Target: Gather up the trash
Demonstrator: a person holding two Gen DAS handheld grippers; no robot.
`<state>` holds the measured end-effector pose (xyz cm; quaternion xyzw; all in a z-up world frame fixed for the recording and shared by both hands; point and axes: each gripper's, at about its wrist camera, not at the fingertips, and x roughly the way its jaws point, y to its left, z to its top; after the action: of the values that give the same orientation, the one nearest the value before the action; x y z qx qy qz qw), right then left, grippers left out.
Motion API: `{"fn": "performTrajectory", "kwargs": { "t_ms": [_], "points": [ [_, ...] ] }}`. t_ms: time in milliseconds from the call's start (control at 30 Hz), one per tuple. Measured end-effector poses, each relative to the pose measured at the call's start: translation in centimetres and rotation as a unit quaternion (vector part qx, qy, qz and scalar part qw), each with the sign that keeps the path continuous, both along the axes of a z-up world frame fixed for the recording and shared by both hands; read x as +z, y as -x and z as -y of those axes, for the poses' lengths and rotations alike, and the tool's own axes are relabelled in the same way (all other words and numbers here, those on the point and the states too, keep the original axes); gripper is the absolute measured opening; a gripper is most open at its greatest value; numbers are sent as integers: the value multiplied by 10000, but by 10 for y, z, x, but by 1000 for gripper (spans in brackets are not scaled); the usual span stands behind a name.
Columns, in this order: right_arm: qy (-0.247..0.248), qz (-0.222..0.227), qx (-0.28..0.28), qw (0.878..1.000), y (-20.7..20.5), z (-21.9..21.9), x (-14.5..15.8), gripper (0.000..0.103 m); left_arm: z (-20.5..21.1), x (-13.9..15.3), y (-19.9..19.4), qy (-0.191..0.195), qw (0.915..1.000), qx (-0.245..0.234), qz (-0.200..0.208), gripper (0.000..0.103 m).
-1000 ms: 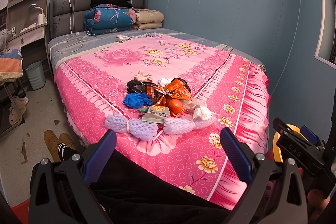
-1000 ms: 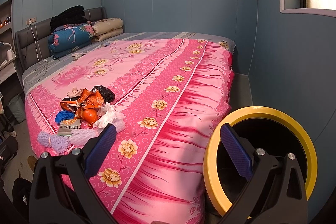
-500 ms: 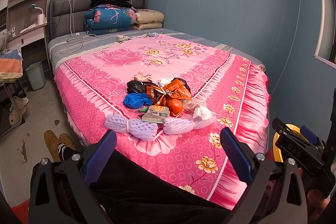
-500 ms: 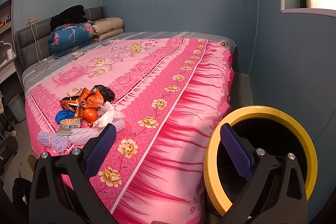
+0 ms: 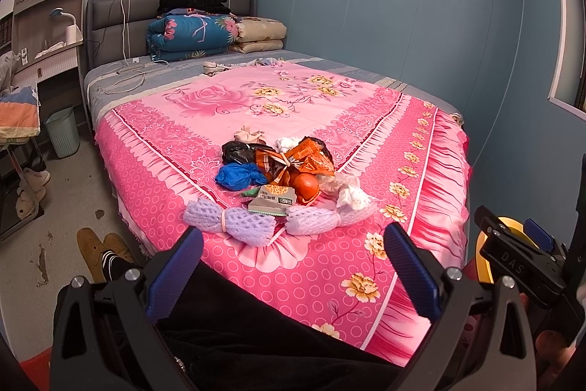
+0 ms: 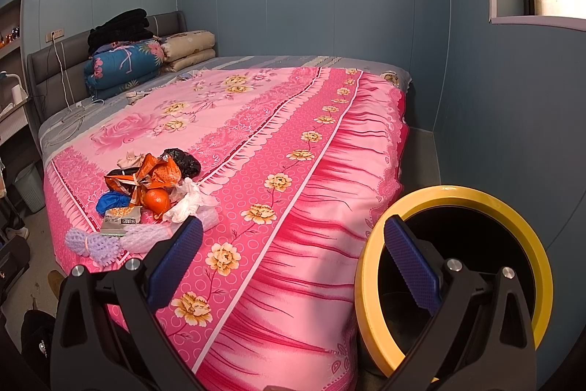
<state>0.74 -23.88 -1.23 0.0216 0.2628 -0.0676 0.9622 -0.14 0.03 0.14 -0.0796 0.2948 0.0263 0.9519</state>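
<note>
Trash pile [image 5: 282, 174] lies on the bed [image 5: 329, 266] near its foot edge, at 12 o'clock from the left gripper [image 5: 293, 266] and 10 o'clock from the right gripper [image 6: 293, 262]; both grippers are spread wide, empty, well short of it. Judged stage: none collected yet; the next move calls for reaching one piece and carrying it to the yellow-rimmed bin [image 6: 505, 207] at the right gripper's 2 o'clock. Contents: crinkled orange wrappers [image 5: 307, 158], round orange [image 5: 306, 185], knitted lilac foam nets [image 5: 234, 224], soft white tissue [image 5: 351, 195], limp blue bag [image 5: 238, 174].
</note>
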Motion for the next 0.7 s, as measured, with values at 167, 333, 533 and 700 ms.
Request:
{"fn": "performTrajectory", "kwargs": {
  "t_ms": [167,333,533,700],
  "points": [
    [0,0,-5,10000,0,0,0,95,0,0,0,-5,10000,-7,5,95],
    [5,0,-3,10000,-1,0,0,95,0,0,0,2,10000,-3,1,95],
    [6,-3,-3,10000,-1,-1,1,95,0,0,0,-1,10000,2,2,95],
    [7,-4,-9,10000,-2,-1,1,95,0,0,0,-3,10000,-8,9,95]
  ]
}}
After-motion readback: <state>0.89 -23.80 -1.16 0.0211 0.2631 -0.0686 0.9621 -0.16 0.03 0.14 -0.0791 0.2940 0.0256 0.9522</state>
